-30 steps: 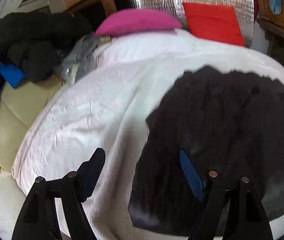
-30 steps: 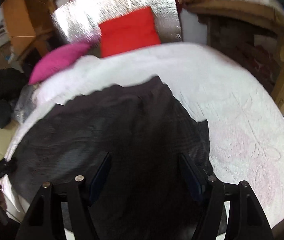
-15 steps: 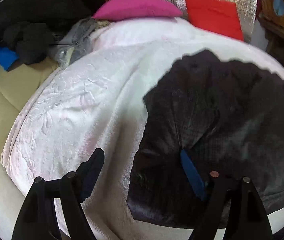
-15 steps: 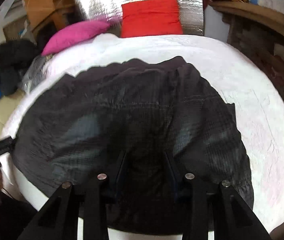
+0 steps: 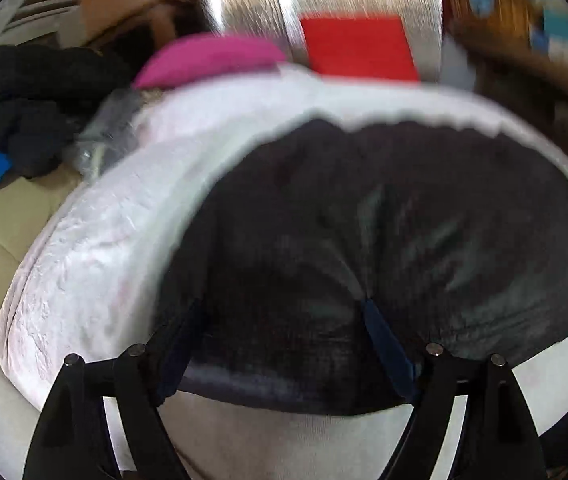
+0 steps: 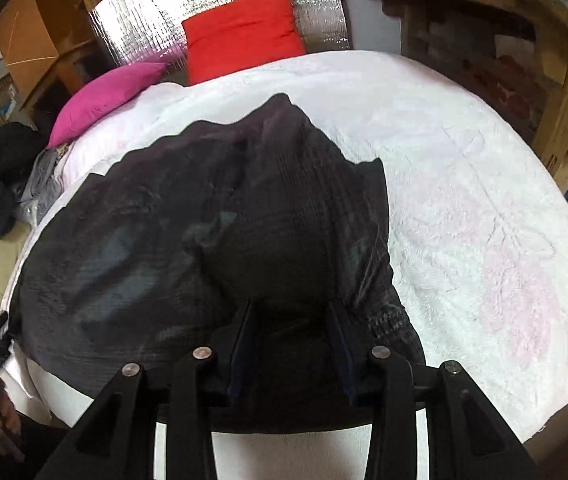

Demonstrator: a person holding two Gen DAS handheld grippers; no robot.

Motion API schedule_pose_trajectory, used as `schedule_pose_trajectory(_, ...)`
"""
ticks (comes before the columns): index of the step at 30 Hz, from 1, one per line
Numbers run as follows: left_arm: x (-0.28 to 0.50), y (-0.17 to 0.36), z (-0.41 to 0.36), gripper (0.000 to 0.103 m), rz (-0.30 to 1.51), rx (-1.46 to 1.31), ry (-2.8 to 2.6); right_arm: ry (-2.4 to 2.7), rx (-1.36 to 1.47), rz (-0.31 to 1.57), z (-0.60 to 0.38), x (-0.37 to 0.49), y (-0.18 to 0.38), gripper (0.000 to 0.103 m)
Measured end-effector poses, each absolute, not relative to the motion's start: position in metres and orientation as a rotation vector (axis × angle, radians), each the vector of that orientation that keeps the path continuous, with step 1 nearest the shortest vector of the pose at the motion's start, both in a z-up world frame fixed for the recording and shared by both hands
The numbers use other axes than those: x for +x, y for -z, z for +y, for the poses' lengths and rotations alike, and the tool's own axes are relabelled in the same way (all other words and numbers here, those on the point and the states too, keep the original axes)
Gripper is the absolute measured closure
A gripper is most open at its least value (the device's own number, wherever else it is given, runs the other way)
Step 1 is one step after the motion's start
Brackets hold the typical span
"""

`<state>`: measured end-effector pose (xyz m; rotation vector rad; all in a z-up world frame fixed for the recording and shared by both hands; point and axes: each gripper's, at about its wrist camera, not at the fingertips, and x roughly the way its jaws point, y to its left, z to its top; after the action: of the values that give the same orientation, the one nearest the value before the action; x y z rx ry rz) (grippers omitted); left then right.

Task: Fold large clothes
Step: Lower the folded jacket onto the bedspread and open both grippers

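A large black garment (image 5: 384,248) lies spread on a white bedcover (image 5: 95,248). In the left wrist view my left gripper (image 5: 284,328) is open, its fingers wide apart over the garment's near edge. In the right wrist view my right gripper (image 6: 290,332) has its jaws narrowed on a raised bunch of the black garment (image 6: 243,216), which humps up between the fingers. The bedcover (image 6: 484,220) shows bare to the right of the garment.
A pink cushion (image 6: 103,96) and a red cushion (image 6: 243,36) lie at the bed's far end before a silver foil panel (image 6: 219,8). A heap of dark clothes (image 5: 23,104) lies at the left. Wooden furniture (image 6: 544,40) stands at the right.
My right gripper's jaws have narrowed from wide open onto the garment, and the cloth now humps up. My left gripper has moved right, over the garment's edge, still open.
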<state>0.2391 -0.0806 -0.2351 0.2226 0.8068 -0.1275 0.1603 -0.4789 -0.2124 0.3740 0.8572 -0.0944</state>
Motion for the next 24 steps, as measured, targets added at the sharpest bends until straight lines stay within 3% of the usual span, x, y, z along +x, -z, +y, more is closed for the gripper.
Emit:
schedule_pose_trajectory(11,0.227,0.207,-0.072,0.014,0.81,0.084,0.172,0.119,0.428,0.782,-0.492,0.141,0.195,0.061)
schedule_pose_trajectory(14,0.227,0.224,-0.082,0.011,0.863,0.116,0.178,0.131,0.403,0.852,-0.485,0.147,0.21,0.06)
schedule_pose_trajectory(17,0.231,0.235,-0.09,0.001,0.869,0.175,0.136,0.146,0.372,0.885,-0.479,0.155,0.216,0.059)
schedule_pose_trajectory(21,0.242,0.225,-0.082,0.001,0.886,0.143,0.161,0.105,0.454,0.874,-0.493,0.16,0.206,0.059)
schedule_pose_trajectory(22,0.242,0.22,-0.08,0.001,0.879,0.13,0.162,0.085,0.483,0.852,-0.498,0.158,0.202,0.057)
schedule_pose_trajectory(24,0.244,0.208,-0.069,0.001,0.851,0.1,0.141,0.067,0.553,0.814,-0.514,0.156,0.196,0.044)
